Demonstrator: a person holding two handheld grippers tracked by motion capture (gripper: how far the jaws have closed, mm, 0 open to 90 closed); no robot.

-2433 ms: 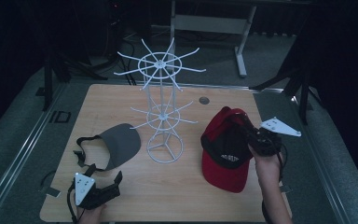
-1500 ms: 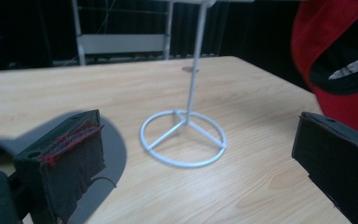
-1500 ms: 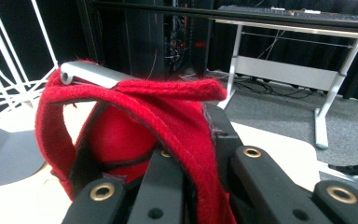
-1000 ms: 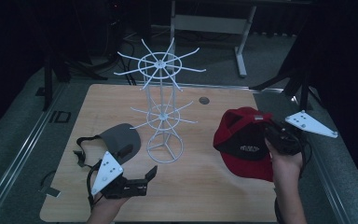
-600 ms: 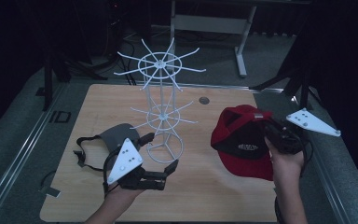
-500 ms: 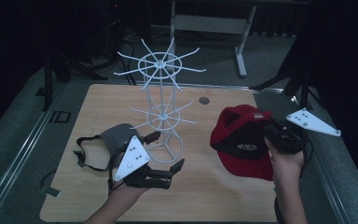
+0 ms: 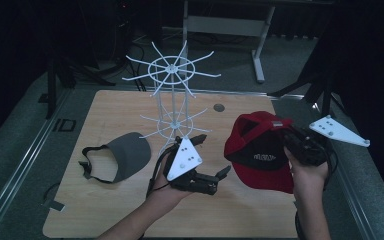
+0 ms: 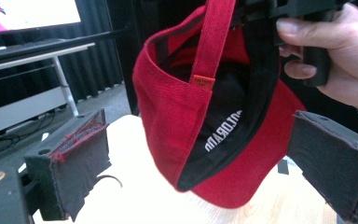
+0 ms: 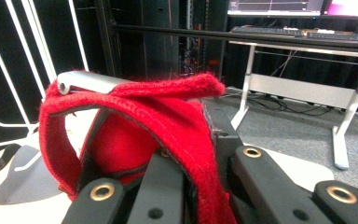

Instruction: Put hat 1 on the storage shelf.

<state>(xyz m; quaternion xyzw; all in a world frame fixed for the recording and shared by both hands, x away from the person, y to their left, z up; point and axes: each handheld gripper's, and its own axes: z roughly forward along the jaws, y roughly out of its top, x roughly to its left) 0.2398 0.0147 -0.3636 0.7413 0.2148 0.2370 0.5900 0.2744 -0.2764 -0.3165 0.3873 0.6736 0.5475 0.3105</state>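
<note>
The red cap is held off the table at right of centre in the high view, brim hanging down. The right gripper has its jaws clamped narrow on the cap's rear edge by the strap. In the right gripper view the red fabric is pinched between the black jaws, w/ the strap arching above. The grip at the rear is judged to leave the crown opening free for hanging on a prong.

The left gripper is seen at lower centre of the high view, jaws spread wide, nothing between the pads. In the left gripper view the cap hangs between and beyond the two felt-faced jaws, apart from both. This is judged to be an approach to support or reposition the cap.

Materials:
- Cap: woven red cloth, black lining, white lettering, small orange tag on strap.
- White wire rack, upper centre: thin rods, two tiers of radiating prongs w/ upturned tips.
- Grey visor, centre left: flat on table, curved brim, dark strap.
- Table: pale wood-grain top.
</note>
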